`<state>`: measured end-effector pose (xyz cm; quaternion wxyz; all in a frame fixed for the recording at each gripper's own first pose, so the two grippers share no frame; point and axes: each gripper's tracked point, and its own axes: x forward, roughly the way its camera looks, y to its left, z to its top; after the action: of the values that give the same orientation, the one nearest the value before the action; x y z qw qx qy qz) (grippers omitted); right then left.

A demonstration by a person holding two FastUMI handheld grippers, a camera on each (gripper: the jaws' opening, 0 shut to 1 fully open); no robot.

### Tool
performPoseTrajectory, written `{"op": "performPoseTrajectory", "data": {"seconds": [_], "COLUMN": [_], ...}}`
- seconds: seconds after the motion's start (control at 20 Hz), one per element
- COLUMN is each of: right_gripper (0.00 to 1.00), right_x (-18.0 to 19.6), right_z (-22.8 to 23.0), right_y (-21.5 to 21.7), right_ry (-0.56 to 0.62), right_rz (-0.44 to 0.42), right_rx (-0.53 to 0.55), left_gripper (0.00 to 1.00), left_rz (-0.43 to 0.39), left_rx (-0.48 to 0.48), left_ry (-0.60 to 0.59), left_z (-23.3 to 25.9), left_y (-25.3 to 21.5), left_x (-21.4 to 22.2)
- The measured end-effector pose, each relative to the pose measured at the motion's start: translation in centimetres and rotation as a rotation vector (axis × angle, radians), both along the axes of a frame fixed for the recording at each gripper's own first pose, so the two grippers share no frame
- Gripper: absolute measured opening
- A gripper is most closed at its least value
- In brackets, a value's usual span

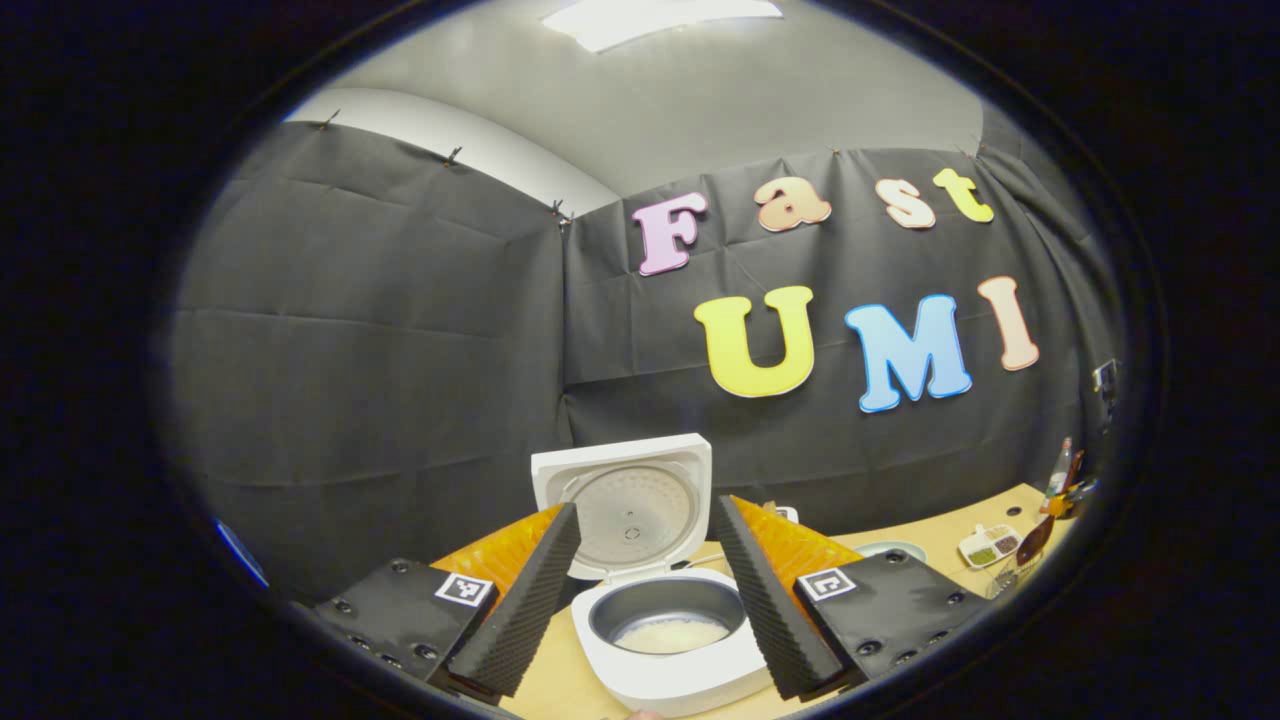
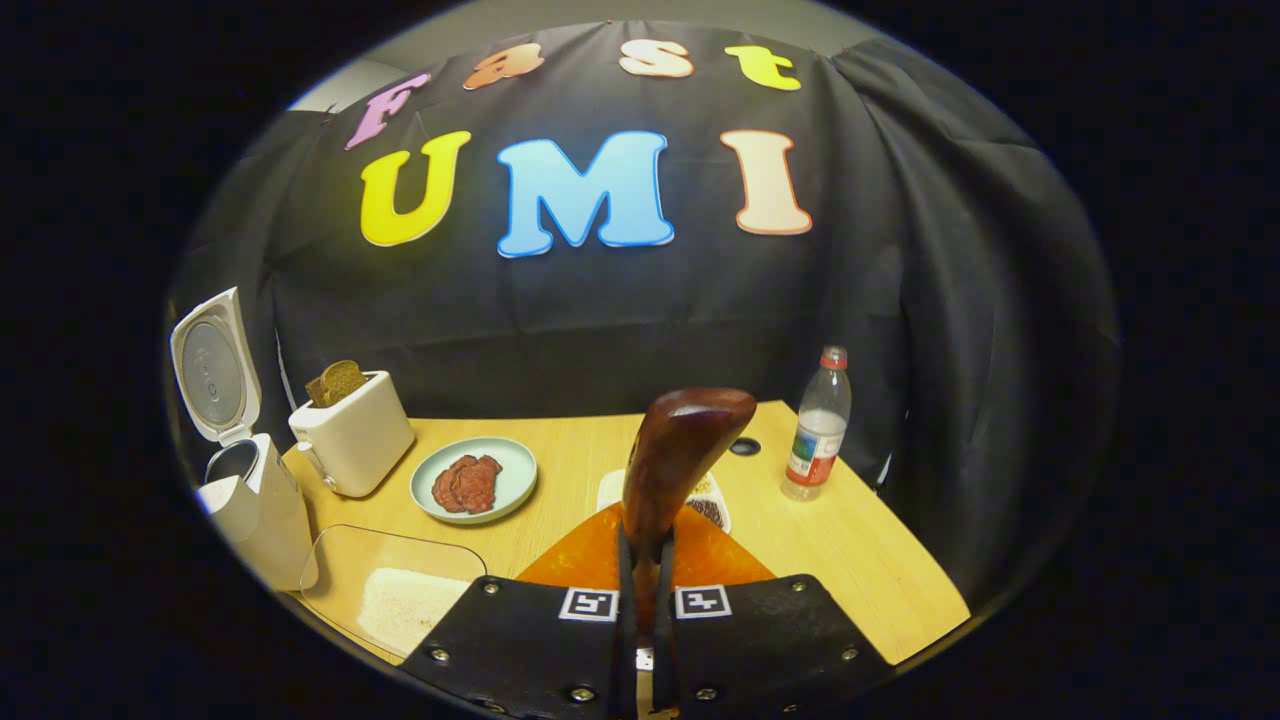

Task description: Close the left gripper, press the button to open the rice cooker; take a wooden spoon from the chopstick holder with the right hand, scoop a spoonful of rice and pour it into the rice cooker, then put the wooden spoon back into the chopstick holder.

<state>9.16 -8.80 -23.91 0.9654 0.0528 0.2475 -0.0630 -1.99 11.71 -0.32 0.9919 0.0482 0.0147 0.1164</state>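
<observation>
The white rice cooker (image 1: 668,655) stands open with its lid (image 1: 630,500) upright, and a thin layer of rice (image 1: 668,633) lies in the grey inner pot. My left gripper (image 1: 646,505) is open, its fingers spread to either side of the cooker and holding nothing. My right gripper (image 2: 648,545) is shut on the handle of the dark wooden spoon (image 2: 685,440), whose bowl points up. No rice shows on the side facing me. The same cooker (image 2: 250,510) sits at the table's left edge in the right gripper view. Far right in the left gripper view the spoon (image 1: 1035,540) shows small.
A clear tray of rice (image 2: 400,590) lies beside the cooker. Behind it stand a white toaster (image 2: 350,445) with bread and a green plate (image 2: 510,455) of red meat. A small divided dish (image 2: 712,505) sits behind the spoon. A water bottle (image 2: 818,425) stands at the back right.
</observation>
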Motion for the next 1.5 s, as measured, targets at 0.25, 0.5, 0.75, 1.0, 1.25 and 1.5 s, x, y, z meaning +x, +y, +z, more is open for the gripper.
{"op": "performPoseTrajectory", "data": {"seconds": [0.25, 0.5, 0.75, 1.0, 1.25, 1.5], "right_gripper": [0.13, 1.0, 1.0, 1.0, 1.0, 1.0], "right_x": [-1.5, -3.9, -7.4, -11.1, -14.5, -15.4], "right_z": [-3.5, -1.0, 2.8, 5.7, 4.9, 4.4], "right_y": [-0.3, -2.7, -5.4, -7.8, -8.7, -8.4], "right_ry": [0.093, 0.06, -0.003, -0.047, -0.01, 0.006], "right_rz": [-0.068, -0.122, -0.187, -0.253, -0.307, -0.309], "right_rx": [0.135, 0.069, 0.002, -0.073, -0.088, -0.1], "left_gripper": [0.92, 0.92, 0.95, 0.93, 0.95, 0.95], "left_rz": [0.032, 0.067, 0.071, 0.08, 0.099, 0.109], "left_rx": [-0.007, -0.049, -0.098, -0.085, -0.129, -0.182], "left_ry": [0.009, 0.019, 0.04, 0.016, 0.095, 0.187], "left_z": [0.2, 1.0, 1.6, 3.5, 1.1, -2.5], "left_y": [1.8, 5.1, 8.2, 10.8, 12.9, 13.5], "left_x": [2.3, 7.7, 14.7, 21.6, 27.5, 29.3]}}
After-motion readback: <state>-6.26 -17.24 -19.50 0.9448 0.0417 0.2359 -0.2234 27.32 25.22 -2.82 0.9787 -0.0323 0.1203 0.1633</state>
